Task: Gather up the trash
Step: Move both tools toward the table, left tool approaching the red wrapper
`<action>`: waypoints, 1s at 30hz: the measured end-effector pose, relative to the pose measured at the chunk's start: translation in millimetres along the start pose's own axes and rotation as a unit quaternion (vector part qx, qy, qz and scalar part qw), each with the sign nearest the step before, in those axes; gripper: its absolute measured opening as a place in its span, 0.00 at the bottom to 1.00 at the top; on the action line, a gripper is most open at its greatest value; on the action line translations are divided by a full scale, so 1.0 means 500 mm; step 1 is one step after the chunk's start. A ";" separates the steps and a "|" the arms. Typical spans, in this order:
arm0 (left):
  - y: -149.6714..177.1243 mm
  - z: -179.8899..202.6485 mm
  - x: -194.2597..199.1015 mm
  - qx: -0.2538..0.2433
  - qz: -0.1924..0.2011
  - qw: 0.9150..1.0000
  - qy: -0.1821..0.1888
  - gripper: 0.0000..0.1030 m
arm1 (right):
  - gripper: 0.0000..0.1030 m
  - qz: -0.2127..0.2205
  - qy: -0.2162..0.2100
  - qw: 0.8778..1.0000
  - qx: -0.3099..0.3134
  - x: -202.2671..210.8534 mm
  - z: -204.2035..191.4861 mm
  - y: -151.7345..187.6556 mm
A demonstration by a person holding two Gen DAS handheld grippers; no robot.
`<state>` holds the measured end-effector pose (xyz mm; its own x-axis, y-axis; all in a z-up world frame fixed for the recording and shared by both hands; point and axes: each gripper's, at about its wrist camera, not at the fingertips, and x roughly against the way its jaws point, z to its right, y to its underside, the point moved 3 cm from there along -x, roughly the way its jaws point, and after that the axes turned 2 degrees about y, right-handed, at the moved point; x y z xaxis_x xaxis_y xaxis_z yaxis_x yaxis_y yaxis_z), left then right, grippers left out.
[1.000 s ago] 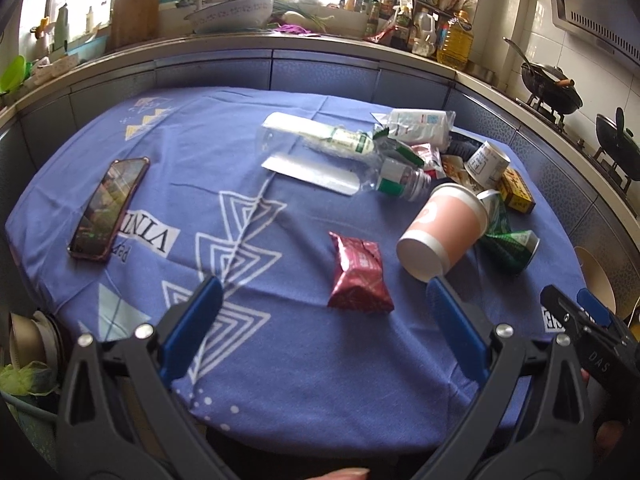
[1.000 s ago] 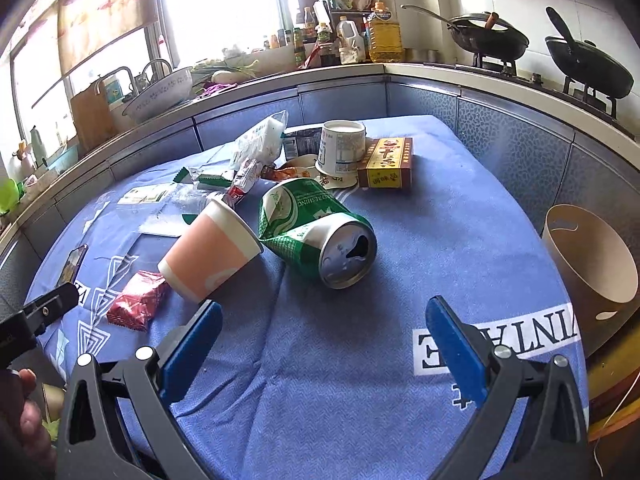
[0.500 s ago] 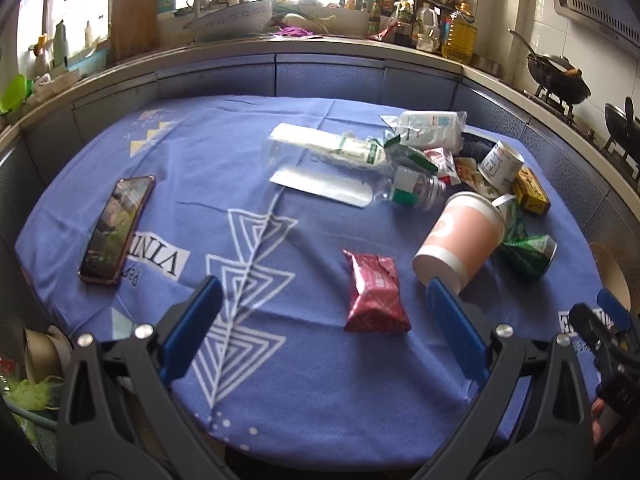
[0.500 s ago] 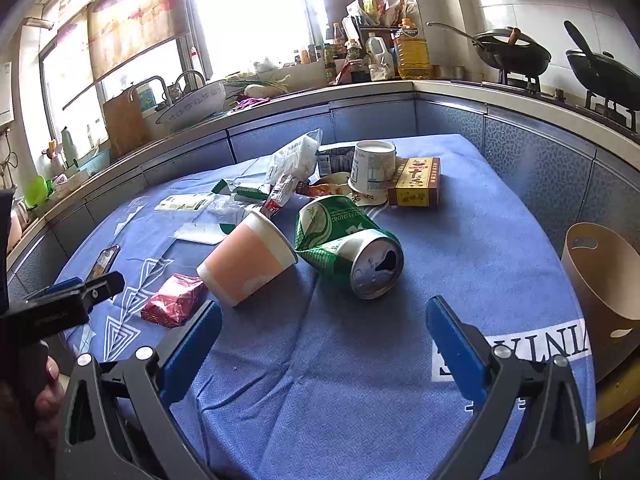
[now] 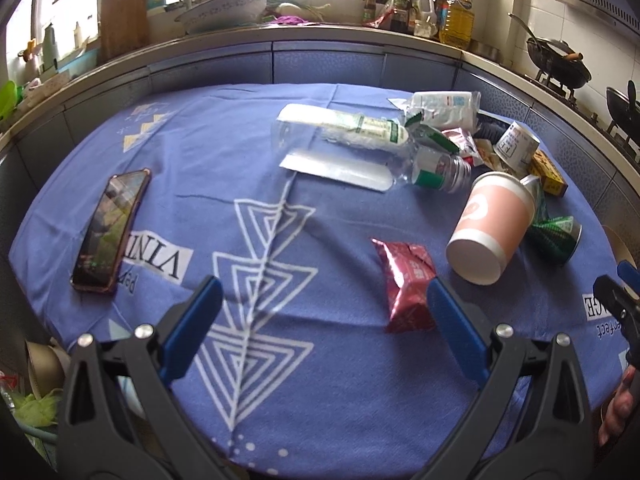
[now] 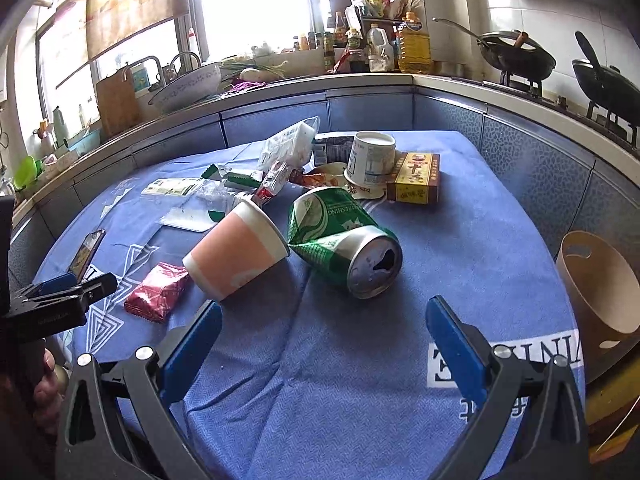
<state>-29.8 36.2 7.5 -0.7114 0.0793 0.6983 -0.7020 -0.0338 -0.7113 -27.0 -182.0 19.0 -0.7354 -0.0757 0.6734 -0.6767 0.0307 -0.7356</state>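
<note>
Legibly, "VINTAGE" on blue tablecloth [image 6: 500,240].

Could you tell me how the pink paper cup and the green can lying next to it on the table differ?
The pink paper cup keeps its round, tapered shape, while the green can is crumpled and dented in its body. The cup is pink with white bands at the rim and base; the can is green with white print and a silver top. The cup's mouth points away from the right wrist camera; the can's opened top faces it. Both lie on their sides, touching, on the blue tablecloth.
</note>
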 end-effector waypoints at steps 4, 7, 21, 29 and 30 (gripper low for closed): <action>-0.043 -0.002 -0.021 -0.042 0.008 0.998 0.048 0.95 | 0.97 -0.049 -0.023 0.998 0.043 -0.050 -0.027 -0.001; -0.079 0.020 -0.033 -0.085 0.010 0.992 0.088 0.95 | 0.97 -0.086 -0.033 0.993 0.067 -0.078 -0.052 0.010; -0.074 0.080 -0.050 -0.189 -0.019 0.963 0.190 0.95 | 0.97 -0.095 0.017 0.995 -0.031 -0.042 -0.076 0.077; 0.031 0.104 0.017 -0.191 0.012 0.972 0.134 0.95 | 0.97 -0.063 0.008 0.998 -0.021 0.007 -0.039 0.081; 0.040 0.102 0.030 -0.180 0.013 0.975 0.134 0.95 | 0.97 -0.059 -0.001 0.998 -0.024 0.012 -0.035 0.079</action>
<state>-56.3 -14.0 8.0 -0.6608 0.3411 0.6685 -0.5932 0.3083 -0.7437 -58.8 -163.8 -4.9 -0.6501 -0.0843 0.7552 -0.7599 0.0694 -0.6464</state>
